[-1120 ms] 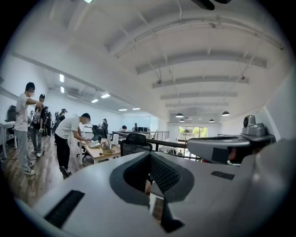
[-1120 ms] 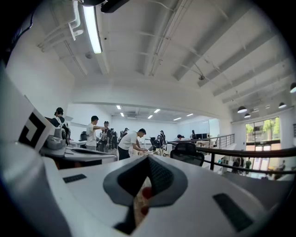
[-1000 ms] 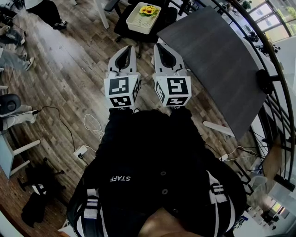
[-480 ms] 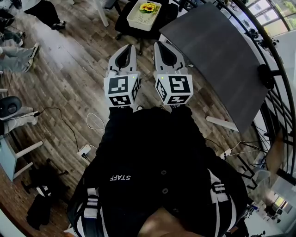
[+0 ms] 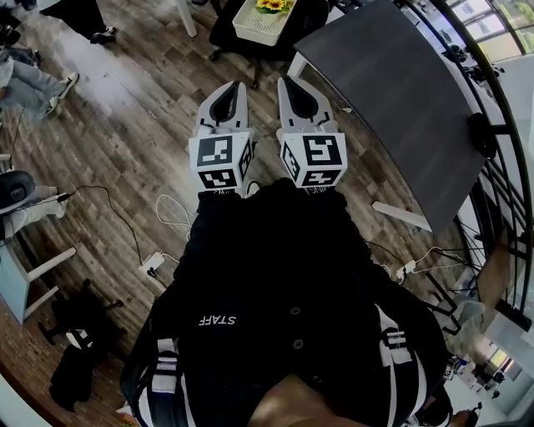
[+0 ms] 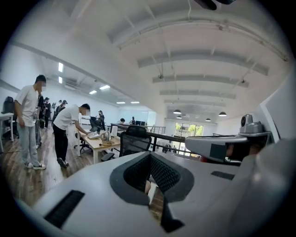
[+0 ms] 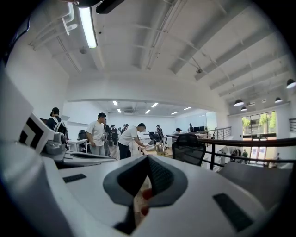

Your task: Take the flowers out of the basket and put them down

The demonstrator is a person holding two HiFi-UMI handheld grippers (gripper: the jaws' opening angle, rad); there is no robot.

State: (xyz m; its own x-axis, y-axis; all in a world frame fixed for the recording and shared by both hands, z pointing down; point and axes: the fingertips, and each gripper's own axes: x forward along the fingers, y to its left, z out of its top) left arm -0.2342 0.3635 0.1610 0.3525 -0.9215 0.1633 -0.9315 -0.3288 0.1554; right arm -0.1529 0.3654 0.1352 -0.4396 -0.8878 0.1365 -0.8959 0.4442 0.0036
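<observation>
Head view: the white basket (image 5: 254,25) is right at the top edge of the frame, parked on a black chair (image 5: 307,18). The yellow flowers (image 5: 271,5) are in it, half cut off by the frame. A dark desk (image 5: 392,92) takes up the upper right. The left hand-held gripper (image 5: 234,86) and right hand-held gripper (image 5: 288,83) sit side by side mid-frame, below the basket and not touching it.

Left gripper view: jaws clenched together, nothing between them.

Right gripper view: same deal, clamped tight and empty.
</observation>
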